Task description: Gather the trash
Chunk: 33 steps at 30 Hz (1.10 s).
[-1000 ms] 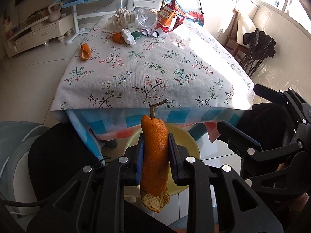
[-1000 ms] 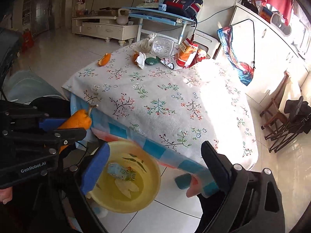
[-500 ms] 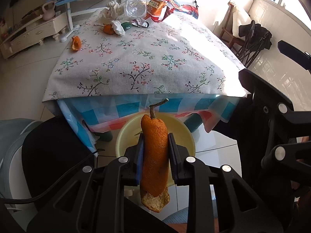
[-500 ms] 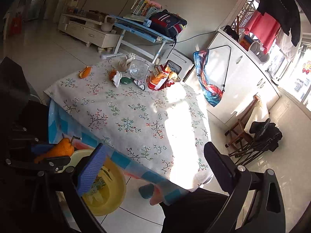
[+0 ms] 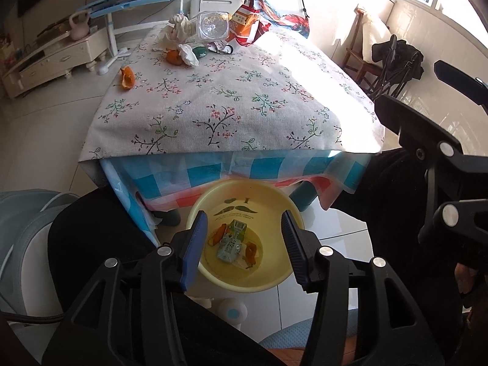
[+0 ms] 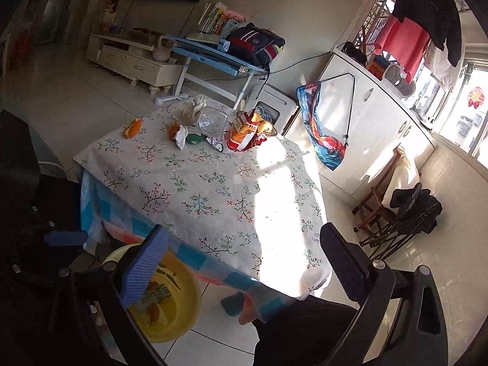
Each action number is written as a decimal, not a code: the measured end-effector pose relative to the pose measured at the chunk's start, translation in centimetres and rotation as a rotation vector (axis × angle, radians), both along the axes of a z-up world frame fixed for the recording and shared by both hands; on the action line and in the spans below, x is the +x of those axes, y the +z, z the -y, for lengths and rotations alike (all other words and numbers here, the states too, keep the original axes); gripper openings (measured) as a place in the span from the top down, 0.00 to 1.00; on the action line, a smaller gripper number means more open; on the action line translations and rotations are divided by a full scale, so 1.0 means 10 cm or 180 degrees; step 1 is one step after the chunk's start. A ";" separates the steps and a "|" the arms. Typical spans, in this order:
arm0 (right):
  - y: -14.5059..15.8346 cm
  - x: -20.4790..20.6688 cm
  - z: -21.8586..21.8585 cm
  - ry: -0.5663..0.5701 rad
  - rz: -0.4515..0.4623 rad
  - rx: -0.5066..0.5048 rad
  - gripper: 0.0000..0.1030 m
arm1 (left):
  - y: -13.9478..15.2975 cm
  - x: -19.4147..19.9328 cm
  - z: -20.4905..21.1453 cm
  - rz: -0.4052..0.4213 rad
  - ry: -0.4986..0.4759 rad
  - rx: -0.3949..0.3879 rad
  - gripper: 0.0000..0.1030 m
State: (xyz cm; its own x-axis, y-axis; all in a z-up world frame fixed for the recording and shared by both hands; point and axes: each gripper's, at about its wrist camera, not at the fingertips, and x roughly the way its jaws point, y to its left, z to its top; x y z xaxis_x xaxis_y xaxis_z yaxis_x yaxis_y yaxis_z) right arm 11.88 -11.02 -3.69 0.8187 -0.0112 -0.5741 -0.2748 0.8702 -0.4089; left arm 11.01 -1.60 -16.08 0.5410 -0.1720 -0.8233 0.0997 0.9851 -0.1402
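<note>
My left gripper (image 5: 244, 216) hangs over a yellow basin (image 5: 244, 184) on the floor below the table's near edge. Its jaws are opening and nothing is between them. In the basin lie orange peel pieces (image 5: 251, 251) and a crushed small carton (image 5: 231, 239). On the flowered tablecloth (image 5: 244, 100) a single orange peel (image 5: 126, 77) lies at the left. At the far end sit a crumpled tissue (image 5: 187, 55), an orange piece (image 5: 173, 56), a clear plastic container (image 5: 213, 26) and a snack bag (image 5: 244, 23). My right gripper (image 6: 242, 230) is open and empty above the table's near edge.
A folding chair with black clothes (image 5: 396, 61) stands right of the table, with a white cabinet (image 6: 366, 128) behind it. A blue desk (image 6: 213, 55) and a low TV cabinet (image 5: 45, 58) are beyond the far end. A grey seat (image 5: 21, 228) is at my left.
The left jaws have come apart and the orange peel with the stem has dropped out of them into the basin. The right gripper has risen and tilted up toward the room.
</note>
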 end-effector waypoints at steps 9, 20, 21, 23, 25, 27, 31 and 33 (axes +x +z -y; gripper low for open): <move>0.07 -0.12 -0.06 0.0050 0.0099 0.0011 0.07 | 0.24 -0.14 -0.30 0.0306 0.0422 0.0056 0.41; 0.11 -0.21 -0.13 0.0131 0.0125 -0.0015 0.07 | 0.51 -0.30 -0.56 0.0640 0.0766 0.0042 0.33; 0.11 -0.21 -0.13 0.0136 0.0124 -0.0012 0.07 | 0.52 -0.31 -0.57 0.0659 0.0785 0.0041 0.32; 0.11 -0.21 -0.13 0.0145 0.0116 -0.0005 0.07 | 0.54 -0.32 -0.59 0.0688 0.0815 0.0042 0.32; 0.09 -0.21 -0.14 0.0155 0.0105 0.0000 0.07 | 0.56 -0.33 -0.61 0.0706 0.0834 0.0046 0.30; 0.09 -0.20 -0.14 0.0159 0.0094 0.0002 0.07 | 0.56 -0.33 -0.62 0.0708 0.0845 0.0046 0.30; 0.08 -0.20 -0.16 0.0169 0.0065 -0.0006 0.07 | 0.55 -0.32 -0.62 0.0702 0.0850 0.0059 0.29; 0.07 -0.20 -0.16 0.0179 0.0042 -0.0002 0.07 | 0.54 -0.31 -0.61 0.0699 0.0847 0.0072 0.29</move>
